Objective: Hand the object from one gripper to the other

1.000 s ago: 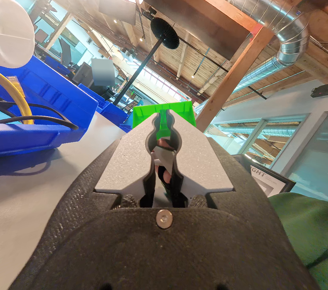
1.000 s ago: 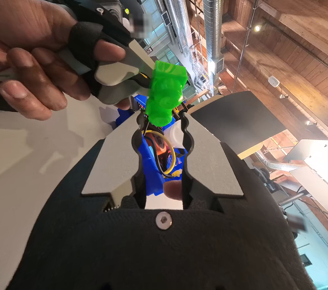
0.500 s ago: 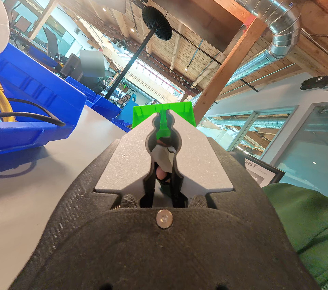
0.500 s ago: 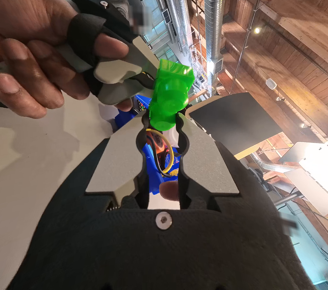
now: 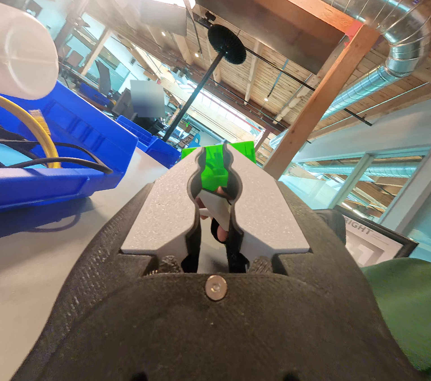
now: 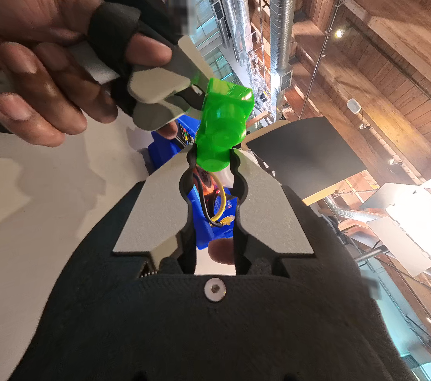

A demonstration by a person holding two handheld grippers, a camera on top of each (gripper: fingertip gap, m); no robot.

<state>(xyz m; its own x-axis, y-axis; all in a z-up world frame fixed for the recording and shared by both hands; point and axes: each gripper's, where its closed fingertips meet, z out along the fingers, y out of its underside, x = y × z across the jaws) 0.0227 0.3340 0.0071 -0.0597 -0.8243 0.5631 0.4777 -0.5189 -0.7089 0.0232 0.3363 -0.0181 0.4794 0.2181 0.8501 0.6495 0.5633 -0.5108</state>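
Observation:
A bright green plastic object (image 6: 221,122) hangs in the air between both grippers. My right gripper (image 6: 212,155) is shut on its rounded lower end, with both fingertips pressed against its sides. My left gripper (image 5: 213,148) has its jaws apart around the green object (image 5: 214,169), with a gap along each side. In the right wrist view the left gripper (image 6: 200,99) comes in from the upper left, held by a person's hand (image 6: 46,43). One grey finger of the right gripper (image 5: 217,206) shows through the left gripper's gap.
A blue bin (image 5: 70,127) with a yellow cable (image 5: 44,136) and black cables stands on the grey table (image 5: 46,264) at the left, and a white round object (image 5: 23,59) is above it. A framed sign (image 5: 373,246) and green cloth (image 5: 396,299) are at the right. Less than 4 cm separates the two grippers' tips.
My right gripper has closed onto the lower end of the green object. My left gripper's jaws have widened around it. Both views have shifted slightly.

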